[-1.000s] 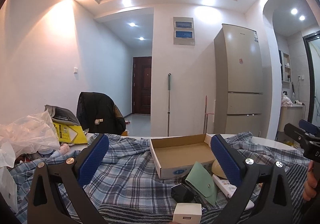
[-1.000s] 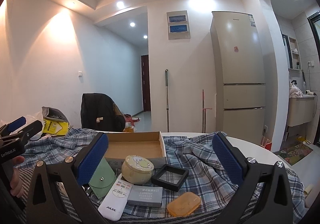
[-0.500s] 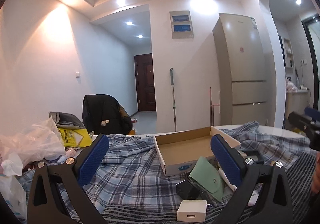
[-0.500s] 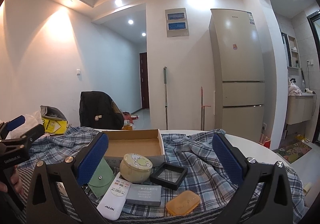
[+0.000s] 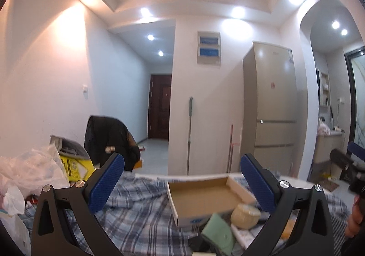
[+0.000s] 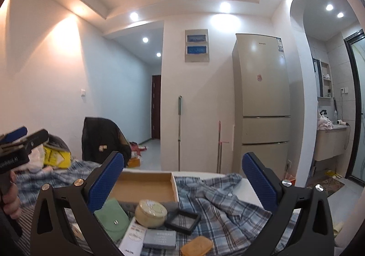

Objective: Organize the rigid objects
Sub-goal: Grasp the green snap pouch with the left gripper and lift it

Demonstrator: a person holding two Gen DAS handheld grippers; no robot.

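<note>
Both my grippers hang spread wide and empty above the cluttered table.

My left gripper (image 5: 182,184) and right gripper (image 6: 182,184) hold nothing. The cardboard box (image 6: 146,185) sits on the plaid cloth (image 6: 219,208); just before it lie the round cream tin (image 6: 151,212), green pouch (image 6: 113,219), black frame (image 6: 182,221), grey case (image 6: 159,238) and orange soap-like bar (image 6: 197,245). The remote (image 6: 132,239) is cut off below, and my left view is blurred.

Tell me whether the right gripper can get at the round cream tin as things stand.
Probably yes. The right gripper is open and empty, and the round cream tin sits just ahead and below it with its top uncovered, though the green pouch and black frame crowd its sides.
</note>
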